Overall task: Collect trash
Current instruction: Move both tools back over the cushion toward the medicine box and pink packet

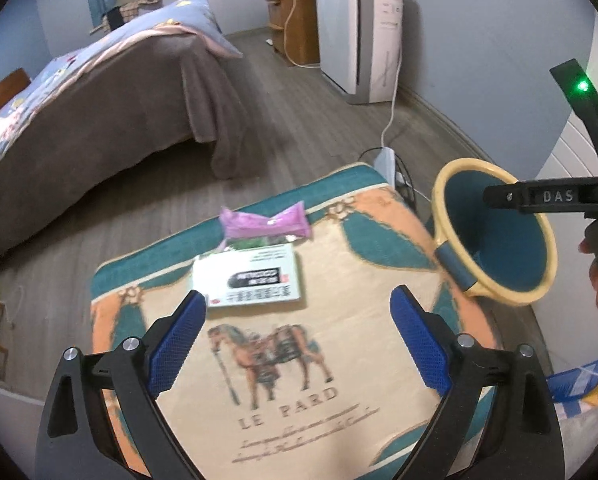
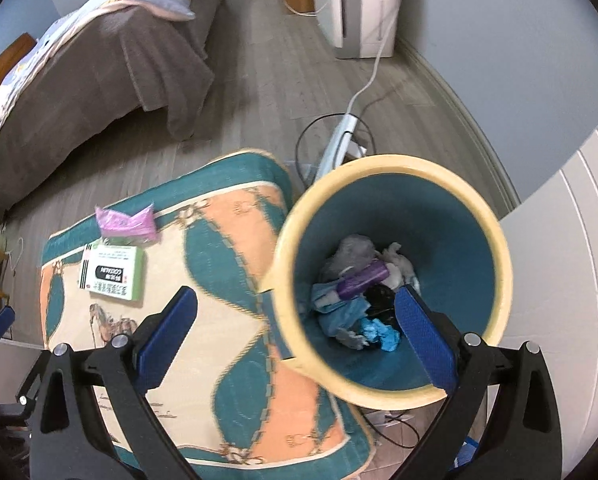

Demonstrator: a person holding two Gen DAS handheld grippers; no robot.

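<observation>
Right wrist view shows the bin (image 2: 391,280) already holding crumpled trash, beside the cushion's (image 2: 219,320) right edge. Near its far left corner a purple wrapper (image 2: 125,222) and a box (image 2: 113,274) remain. Right gripper (image 2: 295,344) and left gripper (image 1: 299,340) are spread wide, empty.

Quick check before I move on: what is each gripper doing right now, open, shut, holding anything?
Left gripper: open, holding nothing, above the cushion.
Right gripper: open, holding nothing, over the trash bin.
</observation>
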